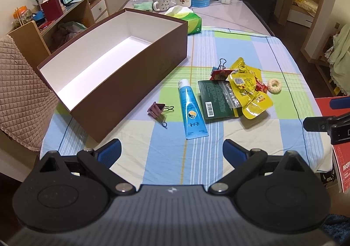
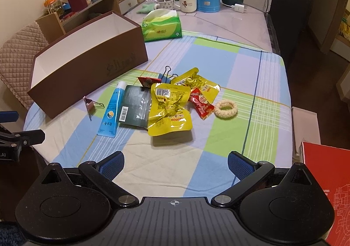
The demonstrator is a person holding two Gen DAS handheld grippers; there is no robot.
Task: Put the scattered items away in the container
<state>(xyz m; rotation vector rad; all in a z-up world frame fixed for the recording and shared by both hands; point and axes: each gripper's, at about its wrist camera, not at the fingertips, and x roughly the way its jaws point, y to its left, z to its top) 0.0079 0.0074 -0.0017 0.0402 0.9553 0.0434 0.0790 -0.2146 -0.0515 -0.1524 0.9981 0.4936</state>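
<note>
While the brown box (image 1: 122,84) sits empty at the left of the checked tablecloth (image 1: 218,154), every scattered item lies to its right, so nothing has gone in yet, and both tools hang back at the near edge: the left gripper (image 1: 171,152) and the right gripper (image 2: 176,165) each stand wide apart with nothing between their blue pads. The box's tall near wall looks like the main hazard, since a carried item brought in low could strike it and shove the light box toward the far left. Next in size, the dark green pouch (image 1: 218,98) lies flat and partly under the yellow snack packets (image 2: 169,108), so pulling it out first would likely drag the pile along; those glossy packets may also slip from a pinch. The blue tube (image 1: 192,110) lies alone, just left of the pouch, and seems the easiest first grasp, though it could roll. A red packet (image 2: 201,103) is tucked against the yellow ones, and the cream hair ring (image 2: 226,108) lies flat at the right, hard to get fingers under. The maroon binder clip (image 1: 158,109) sits close beside the box wall, leaving little room on that side, while the blue binder clip (image 2: 166,77) is half buried at the far side of the pile. A green tissue pack (image 2: 161,26) stands just beyond the box's far end, clear of the work.
</note>
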